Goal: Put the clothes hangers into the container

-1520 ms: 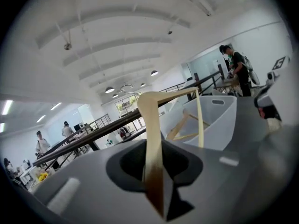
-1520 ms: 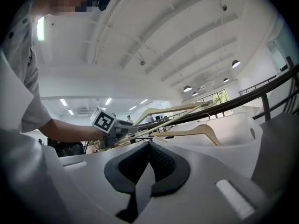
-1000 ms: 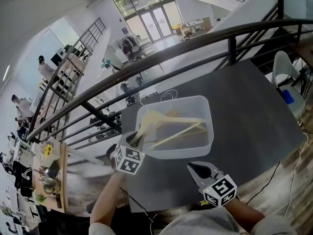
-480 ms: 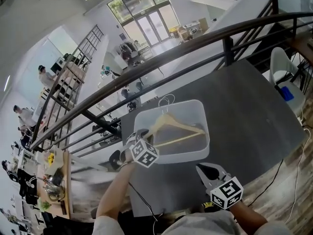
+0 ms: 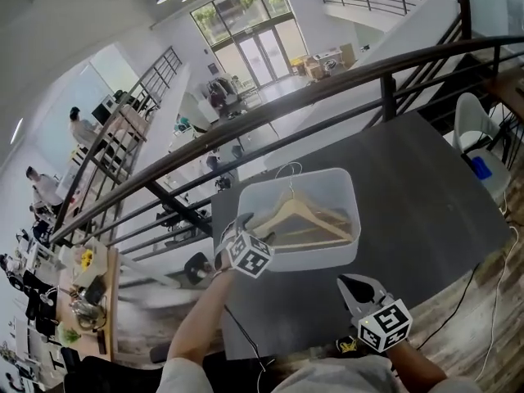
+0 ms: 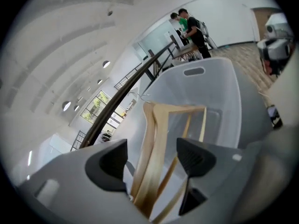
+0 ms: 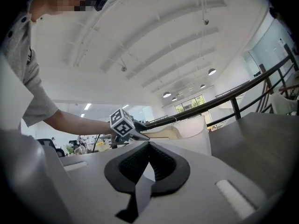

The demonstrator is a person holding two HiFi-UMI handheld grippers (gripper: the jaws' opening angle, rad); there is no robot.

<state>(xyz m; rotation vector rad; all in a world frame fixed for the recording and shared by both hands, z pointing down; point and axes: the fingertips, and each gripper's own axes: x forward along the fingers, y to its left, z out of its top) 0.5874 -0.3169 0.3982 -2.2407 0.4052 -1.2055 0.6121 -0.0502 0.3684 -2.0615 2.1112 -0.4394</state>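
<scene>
Principal risk noted: the left tool (image 5: 240, 224) (image 6: 156, 160) could snag the wooden hangers (image 5: 304, 218) (image 6: 152, 143) on withdrawal. Its jaws were opening, with the hangers' near-left arm ends standing between them, and the pads appeared clear of the wood on both sides. A retreat made at an angle rather than straight back along the arms would likely catch a pad on an arm end and drag the hangers up over the wall of the container (image 5: 327, 260) (image 6: 212, 78). Secondary risk: the wire hook (image 5: 288, 169) stood over the container's far rim, so the hangers seemed propped rather than lying flat and might tip or slide out if knocked. Third: the container sat at the far left of the tabletop (image 5: 426, 195), close to its edge beside the railing (image 5: 327, 72), so a forward shove could push it toward that edge. The right tool (image 5: 357, 288) (image 7: 149, 164) was pressed together on nothing, held low at the near right, well apart from the container. Position: the hangers lay inside the container, arms spreading toward the right, their near-left ends at the rim, directly between the left tool's spread jaws.
</scene>
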